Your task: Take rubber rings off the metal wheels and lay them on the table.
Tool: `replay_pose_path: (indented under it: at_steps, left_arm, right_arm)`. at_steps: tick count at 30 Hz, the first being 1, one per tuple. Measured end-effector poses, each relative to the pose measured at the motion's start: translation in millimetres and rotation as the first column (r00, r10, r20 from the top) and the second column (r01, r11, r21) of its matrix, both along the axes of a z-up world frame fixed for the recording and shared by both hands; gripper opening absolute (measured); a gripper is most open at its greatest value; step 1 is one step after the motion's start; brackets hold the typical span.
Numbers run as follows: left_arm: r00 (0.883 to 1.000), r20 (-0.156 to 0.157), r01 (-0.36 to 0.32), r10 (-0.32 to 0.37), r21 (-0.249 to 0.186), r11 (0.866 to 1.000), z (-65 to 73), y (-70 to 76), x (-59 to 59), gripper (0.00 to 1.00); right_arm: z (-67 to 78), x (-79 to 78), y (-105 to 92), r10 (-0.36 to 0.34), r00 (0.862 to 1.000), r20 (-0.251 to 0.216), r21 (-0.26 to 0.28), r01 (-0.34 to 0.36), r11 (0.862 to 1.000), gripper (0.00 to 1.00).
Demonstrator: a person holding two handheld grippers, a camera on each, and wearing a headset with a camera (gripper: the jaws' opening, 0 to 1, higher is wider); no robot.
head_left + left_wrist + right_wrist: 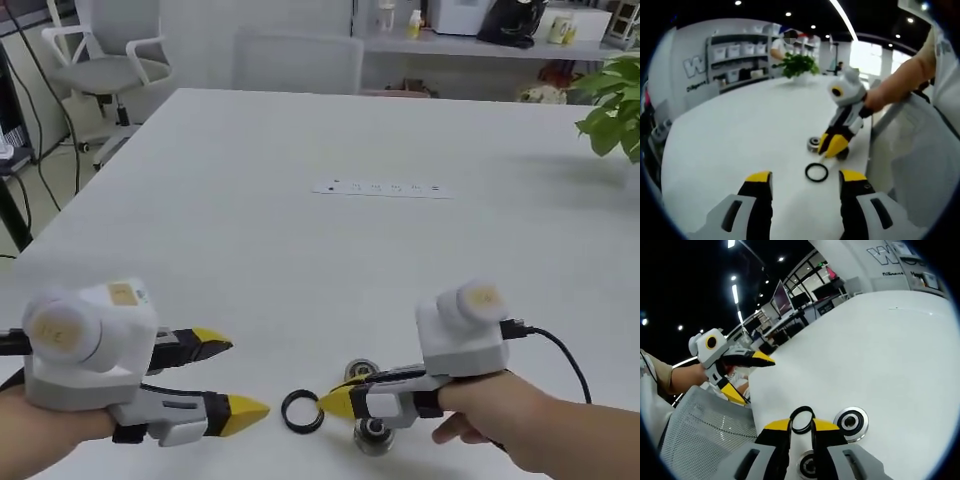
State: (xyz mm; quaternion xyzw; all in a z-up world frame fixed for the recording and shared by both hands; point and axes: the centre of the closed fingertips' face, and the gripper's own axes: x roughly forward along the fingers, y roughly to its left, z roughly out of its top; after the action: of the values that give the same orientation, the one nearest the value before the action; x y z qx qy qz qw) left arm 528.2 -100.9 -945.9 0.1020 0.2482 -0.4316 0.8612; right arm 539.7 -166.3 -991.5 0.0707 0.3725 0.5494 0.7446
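A black rubber ring (302, 411) lies flat on the white table (300, 230), between my two grippers. My right gripper (333, 401) is low over the table, its yellow tips drawn together just short of the ring (802, 419). Two metal wheels sit beside it, one behind its jaws (360, 370) and one under them (372, 437). They also flank the jaws in the right gripper view, one on the right (851, 421) and one below (807, 465). My left gripper (232, 375) is open and holds nothing, and the ring (816, 172) lies just beyond its tips.
A flush socket strip (382, 187) sits mid-table. A potted plant (615, 110) stands at the far right edge. Office chairs (110, 45) and shelves line the far side. The table's near edge runs close under both hands.
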Motion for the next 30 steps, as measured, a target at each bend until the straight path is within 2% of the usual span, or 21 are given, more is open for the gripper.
replay_pose_path:
  at_steps: [9, 17, 19, 25, 30]
  left_arm:
    - [1.000, 0.009, 0.011, -0.011, -0.015, 1.000, 8.9, -8.1, 3.1, 0.55]
    - [1.000, 0.023, 0.015, -0.014, -0.031, 0.999, 18.6, -11.9, 5.7, 0.56]
    - [1.000, 0.024, 0.014, -0.013, -0.031, 0.999, 19.5, -11.9, 6.4, 0.56]
    - [1.000, 0.026, 0.012, -0.011, -0.040, 0.999, 24.0, -13.5, 6.0, 0.57]
    - [0.999, 0.031, 0.017, -0.016, -0.045, 0.999, 28.1, -16.1, 4.8, 0.58]
  right_arm:
    - [24.3, 6.1, -12.5, -0.003, 0.998, 0.067, 0.021, 0.002, 1.000, 0.19]
    - [42.4, 12.7, -34.4, -0.024, 0.989, 0.145, 0.021, 0.021, 1.000, 0.27]
    - [45.2, 14.7, -41.2, -0.029, 0.985, 0.170, 0.014, 0.027, 1.000, 0.30]
    - [49.9, 15.4, -60.3, -0.048, 0.981, 0.187, 0.018, 0.045, 0.999, 0.37]
    - [52.7, 14.7, -76.9, -0.050, 0.972, 0.230, -0.003, 0.052, 0.999, 0.45]
